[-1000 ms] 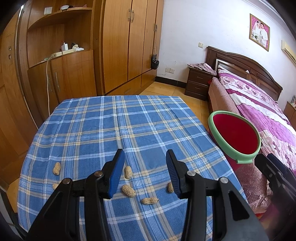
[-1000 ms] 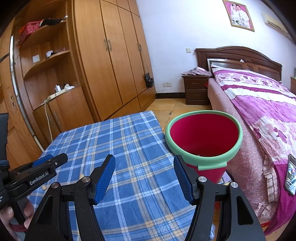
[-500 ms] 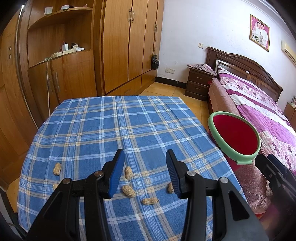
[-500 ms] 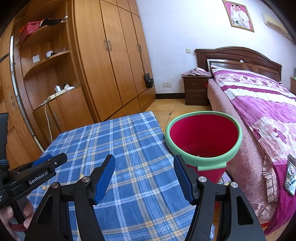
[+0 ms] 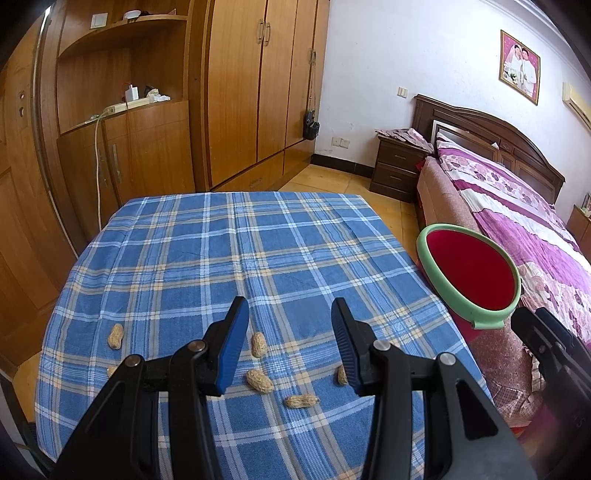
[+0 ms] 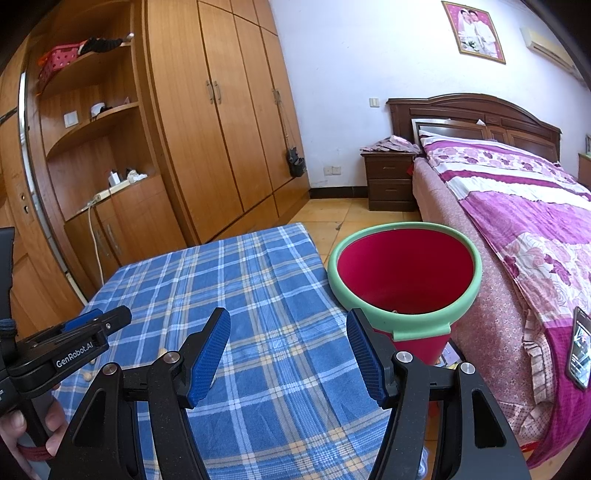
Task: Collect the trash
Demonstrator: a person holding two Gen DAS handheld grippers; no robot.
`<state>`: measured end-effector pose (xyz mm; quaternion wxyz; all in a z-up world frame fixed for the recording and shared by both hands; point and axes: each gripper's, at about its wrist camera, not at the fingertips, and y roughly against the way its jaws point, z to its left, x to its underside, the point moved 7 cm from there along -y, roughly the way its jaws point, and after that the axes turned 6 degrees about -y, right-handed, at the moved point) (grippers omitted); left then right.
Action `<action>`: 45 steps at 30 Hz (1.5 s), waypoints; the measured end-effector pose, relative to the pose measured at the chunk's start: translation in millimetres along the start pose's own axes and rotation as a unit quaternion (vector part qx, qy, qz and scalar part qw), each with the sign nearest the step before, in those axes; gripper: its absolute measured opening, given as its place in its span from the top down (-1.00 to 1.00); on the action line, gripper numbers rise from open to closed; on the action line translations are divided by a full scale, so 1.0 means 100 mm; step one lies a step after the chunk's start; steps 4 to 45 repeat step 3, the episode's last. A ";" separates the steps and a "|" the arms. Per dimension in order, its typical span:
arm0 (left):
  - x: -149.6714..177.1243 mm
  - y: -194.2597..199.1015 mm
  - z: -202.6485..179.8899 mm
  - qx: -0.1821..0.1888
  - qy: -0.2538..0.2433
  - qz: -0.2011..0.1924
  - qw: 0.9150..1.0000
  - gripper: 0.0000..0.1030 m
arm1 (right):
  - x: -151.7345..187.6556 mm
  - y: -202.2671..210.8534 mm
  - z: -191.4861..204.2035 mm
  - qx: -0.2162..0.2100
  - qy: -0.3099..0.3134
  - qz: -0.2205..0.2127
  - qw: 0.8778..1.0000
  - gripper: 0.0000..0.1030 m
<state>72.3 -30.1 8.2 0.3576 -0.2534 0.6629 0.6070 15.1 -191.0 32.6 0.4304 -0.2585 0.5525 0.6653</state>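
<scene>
So the left claw (image 5: 286, 334) is hanging over the near end of the desk (image 5: 229, 243), jaws partly spread with nothing between the blue pads. It isn't touching anything. Right under it, on the blue plaid cloth, are loose peanuts: one (image 5: 259, 344) just below the gap, another (image 5: 259, 380) nearer the camera, a third (image 5: 301, 401) lying sideways, and one (image 5: 342, 375) half tucked behind the right finger. There's also a peanut (image 5: 115, 336) off to the left, well apart from the rest.

The right claw (image 6: 288, 350) is spread wider, also empty, held above the right side of the desk. Just past it, beside the desk edge, stands a red bucket (image 6: 406, 280) with a green rim, squeezed in between the desk and the bed (image 6: 517, 206). Can't really tell what's at the bottom of it.

A hand (image 6: 33, 428) grips the left tool's handle at the lower left of the right view.

The room's a bedroom: wooden wardrobe (image 6: 221, 122) along the left wall, a dark nightstand (image 6: 389, 181), a framed photo (image 6: 474, 31) up on the white wall.
</scene>
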 end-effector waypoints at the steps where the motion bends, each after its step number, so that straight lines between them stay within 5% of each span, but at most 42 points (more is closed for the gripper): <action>1: -0.01 0.00 0.01 0.000 0.001 0.000 1.000 0.10 | 0.00 0.00 0.00 0.000 0.000 0.000 1.000 -0.30; 45: -0.02 0.00 0.02 0.000 0.001 0.000 1.000 0.10 | 0.00 0.00 0.00 0.000 0.000 0.000 1.000 -0.30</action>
